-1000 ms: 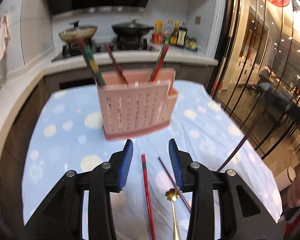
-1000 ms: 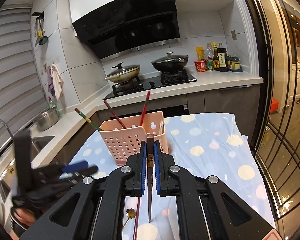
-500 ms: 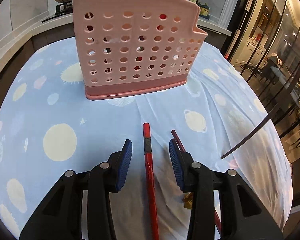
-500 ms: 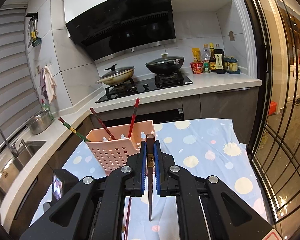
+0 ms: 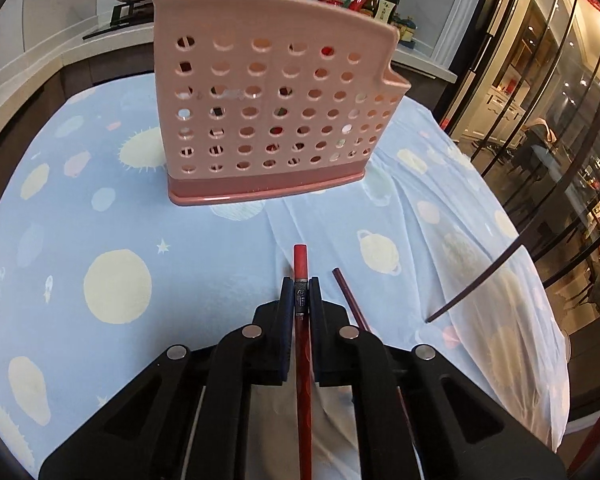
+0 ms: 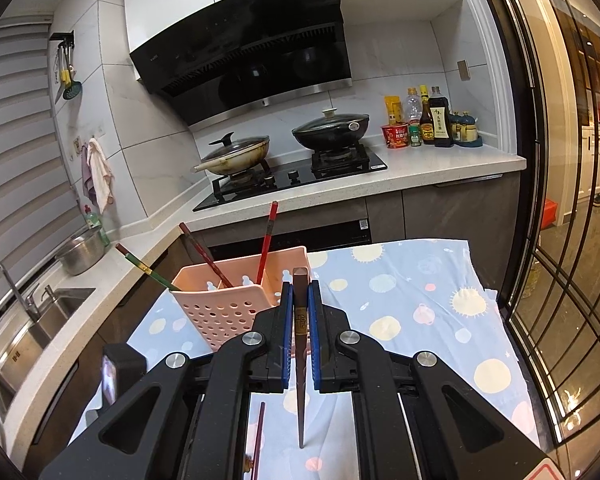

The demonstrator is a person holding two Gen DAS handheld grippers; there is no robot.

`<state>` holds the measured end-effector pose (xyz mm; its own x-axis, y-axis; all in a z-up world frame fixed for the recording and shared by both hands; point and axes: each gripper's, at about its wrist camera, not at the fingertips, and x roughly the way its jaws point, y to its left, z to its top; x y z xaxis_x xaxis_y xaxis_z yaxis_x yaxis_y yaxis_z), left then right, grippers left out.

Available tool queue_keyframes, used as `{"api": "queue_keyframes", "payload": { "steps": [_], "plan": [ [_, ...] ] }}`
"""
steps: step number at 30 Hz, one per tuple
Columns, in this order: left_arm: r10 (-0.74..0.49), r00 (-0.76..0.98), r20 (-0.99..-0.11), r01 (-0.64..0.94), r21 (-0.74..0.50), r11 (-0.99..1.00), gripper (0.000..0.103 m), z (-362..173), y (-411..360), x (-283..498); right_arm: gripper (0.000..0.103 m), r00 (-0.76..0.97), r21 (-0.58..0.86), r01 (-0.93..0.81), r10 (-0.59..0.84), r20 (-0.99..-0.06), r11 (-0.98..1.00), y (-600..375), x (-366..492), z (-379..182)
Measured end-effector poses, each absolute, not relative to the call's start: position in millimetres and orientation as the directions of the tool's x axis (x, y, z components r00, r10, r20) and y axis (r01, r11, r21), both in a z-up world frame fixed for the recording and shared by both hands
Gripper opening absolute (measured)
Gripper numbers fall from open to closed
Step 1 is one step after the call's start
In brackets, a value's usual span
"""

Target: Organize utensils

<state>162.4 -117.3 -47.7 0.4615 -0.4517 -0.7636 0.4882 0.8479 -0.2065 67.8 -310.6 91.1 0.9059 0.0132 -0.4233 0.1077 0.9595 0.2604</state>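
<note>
A pink perforated utensil holder (image 5: pixel 276 116) stands on the blue patterned tablecloth (image 5: pixel 100 208), with several chopsticks standing in it; it also shows in the right wrist view (image 6: pixel 228 308). My left gripper (image 5: pixel 301 292) is shut on a red chopstick (image 5: pixel 301 264) that lies on the cloth just before the holder. A dark red chopstick (image 5: pixel 350 300) lies beside it to the right. My right gripper (image 6: pixel 300 300) is shut on a dark brown chopstick (image 6: pixel 300 360), held above the table, point towards the camera.
The dark chopstick held by the right gripper shows as a thin rod (image 5: pixel 480 280) at the right of the left wrist view. A stove with two woks (image 6: pixel 328 132), bottles (image 6: pixel 436 120) and a sink (image 6: pixel 40 320) line the counter behind. Glass doors (image 6: pixel 572 200) stand at right.
My left gripper came down towards the cloth and closed on the red chopstick; it was open before. My right gripper rose a little, still holding the dark chopstick.
</note>
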Motion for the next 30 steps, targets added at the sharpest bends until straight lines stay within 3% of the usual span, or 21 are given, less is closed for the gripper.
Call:
{"api": "queue_keyframes", "payload": {
  "steps": [11,19,24,30],
  "plan": [
    [-0.567,0.601,-0.563,0.550,-0.224,0.805,0.007,83,-92,127,0.007,0.930,0.268,0.082,0.023,-0.368,0.960,-315,63,126],
    [-0.568,0.718,-0.402,0.557,-0.157,0.815,0.007,173,-95,145,0.007,0.936,0.263,0.068,0.029,-0.350,0.962,-318,92,151],
    [-0.544,0.774,-0.324,0.540,-0.110,0.834,0.007,212,-99,169,0.007,0.946,0.233,0.067,0.012,-0.324,0.970,-316,120,170],
    [-0.510,0.809,-0.293,0.509,-0.084,0.856,0.007,233,-98,196,0.007,0.954,0.215,0.069,-0.001,-0.301,0.974,-315,150,184]
  ]
}}
